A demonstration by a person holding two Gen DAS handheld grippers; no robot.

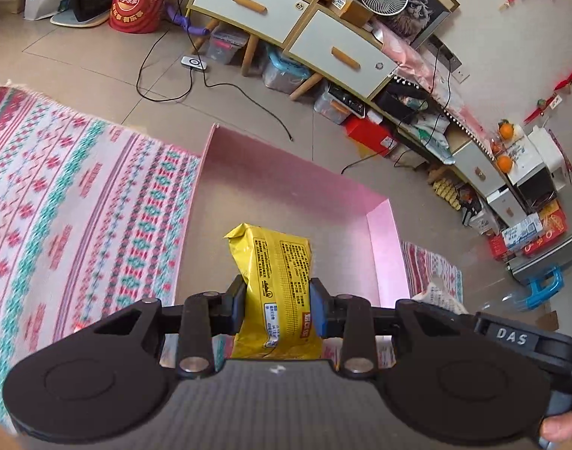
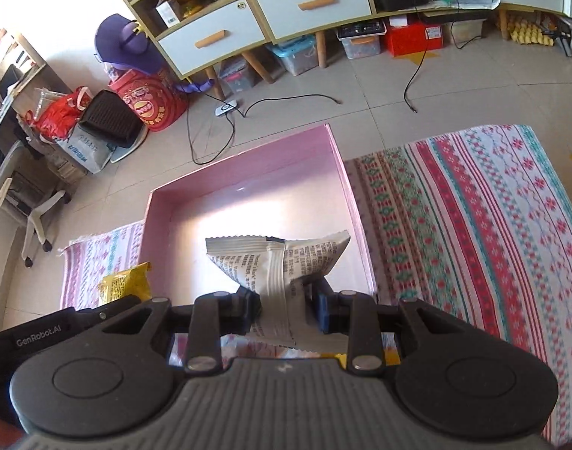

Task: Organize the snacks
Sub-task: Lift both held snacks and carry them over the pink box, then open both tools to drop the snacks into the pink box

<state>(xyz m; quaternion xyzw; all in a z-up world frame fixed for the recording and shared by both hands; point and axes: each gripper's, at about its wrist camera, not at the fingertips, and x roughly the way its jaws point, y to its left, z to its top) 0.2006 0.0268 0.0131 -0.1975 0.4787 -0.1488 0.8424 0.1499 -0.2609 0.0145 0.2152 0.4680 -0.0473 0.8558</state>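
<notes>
In the left wrist view my left gripper [image 1: 277, 305] is shut on a yellow snack packet [image 1: 276, 281], held upright over the near part of a pink box [image 1: 286, 180]. In the right wrist view my right gripper [image 2: 288, 305] is shut on a white snack packet [image 2: 282, 262] with black print, pinched at its middle above the near end of the same pink box [image 2: 244, 172]. The yellow snack packet [image 2: 126, 285] and part of the left gripper show at the lower left of that view. The bare pink floor of the box shows beyond both packets.
The box lies on a patterned pink, red and teal rug [image 1: 60, 195], also seen to its right [image 2: 492, 225]. Beyond it are tiled floor with loose black cables [image 2: 226, 120], a low cabinet with white drawers [image 1: 248, 3], storage bins and a red bag [image 1: 137, 0].
</notes>
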